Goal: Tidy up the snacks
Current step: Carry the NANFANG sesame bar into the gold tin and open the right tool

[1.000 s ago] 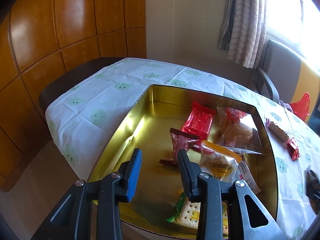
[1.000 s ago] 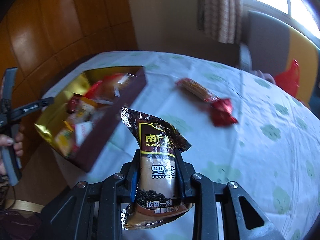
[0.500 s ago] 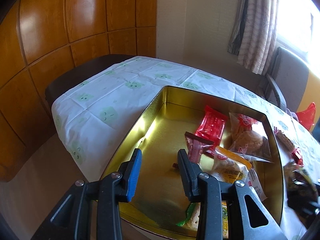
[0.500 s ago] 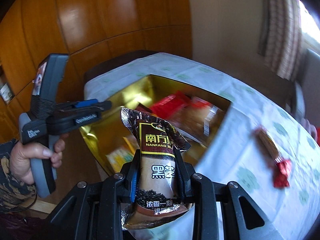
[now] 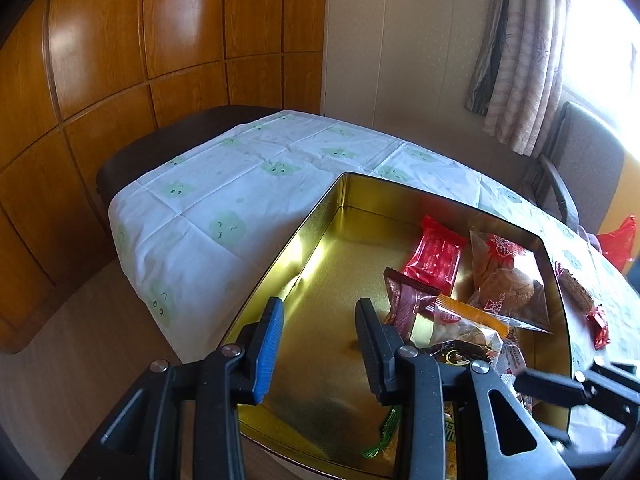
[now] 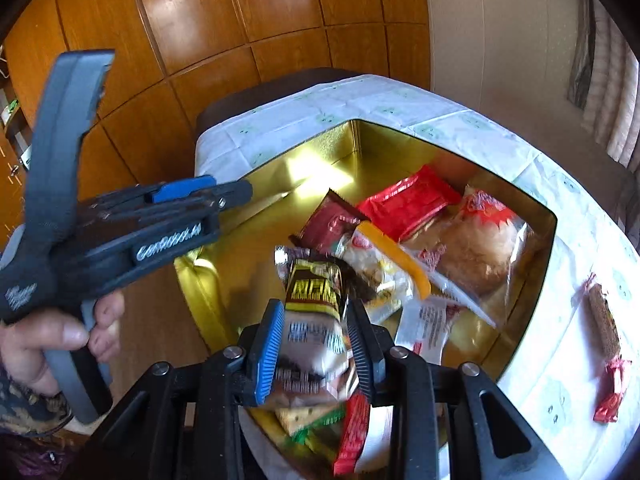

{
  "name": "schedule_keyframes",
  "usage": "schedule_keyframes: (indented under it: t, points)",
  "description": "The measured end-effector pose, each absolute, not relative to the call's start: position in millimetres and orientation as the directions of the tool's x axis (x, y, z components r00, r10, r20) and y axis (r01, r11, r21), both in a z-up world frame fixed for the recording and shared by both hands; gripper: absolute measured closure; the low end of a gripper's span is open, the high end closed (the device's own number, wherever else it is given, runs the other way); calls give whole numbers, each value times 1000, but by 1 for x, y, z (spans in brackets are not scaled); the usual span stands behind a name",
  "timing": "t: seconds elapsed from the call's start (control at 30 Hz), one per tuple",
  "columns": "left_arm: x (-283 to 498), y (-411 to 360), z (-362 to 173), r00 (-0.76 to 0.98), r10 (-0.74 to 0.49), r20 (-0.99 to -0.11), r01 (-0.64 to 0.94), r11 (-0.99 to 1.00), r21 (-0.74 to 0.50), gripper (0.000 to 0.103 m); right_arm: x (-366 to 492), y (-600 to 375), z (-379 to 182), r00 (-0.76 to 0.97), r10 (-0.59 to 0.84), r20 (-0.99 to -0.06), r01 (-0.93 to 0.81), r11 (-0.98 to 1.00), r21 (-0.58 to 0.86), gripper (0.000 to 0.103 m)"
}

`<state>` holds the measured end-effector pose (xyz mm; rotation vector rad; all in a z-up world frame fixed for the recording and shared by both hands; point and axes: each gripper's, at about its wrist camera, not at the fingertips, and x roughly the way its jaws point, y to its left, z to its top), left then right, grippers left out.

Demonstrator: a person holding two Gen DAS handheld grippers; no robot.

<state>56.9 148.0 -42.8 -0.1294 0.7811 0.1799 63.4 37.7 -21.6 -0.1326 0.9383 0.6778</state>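
A gold tin stands on the pale tablecloth and holds several snacks: a red packet, a bun in a clear bag, an orange-topped cake packet. My right gripper hovers over the tin's near end. Its jaws are opening, and a dark sesame packet sits blurred between them, slipping down. The same packet shows beside my left gripper, which hangs open and empty over the tin's bare left half.
A brown bar with a red wrapper end lies on the cloth right of the tin. A hand holds the left gripper's handle. A grey chair and a red bag stand beyond the table; wood panels lie to the left.
My right gripper has swung left from over the cloth to above the tin, and the sesame packet now slides between its loosening jaws. The left gripper has barely shifted.
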Motion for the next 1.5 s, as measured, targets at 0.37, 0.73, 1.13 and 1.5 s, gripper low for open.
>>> schedule_keyframes:
  t: [0.37,0.73,1.13,1.5]
  points:
    - [53,138,-38,714,104,-693,-185,982,-44,64,66,57,-40,425,425,-799,-578,807,122,90]
    - [51,132,-36,717,87,-692,-161,986,-43,63,53,40,-32,410,489,-770,-545,808,224,76]
    - [47,122,-32,727,67,-684,-128,991,-39,63,32,9,-18,535,406,-741,-447,880,160,76]
    - [43,98,-31,737,16,-676,-32,999,-11,63,10,-40,-8,635,312,-707,-315,940,133,76]
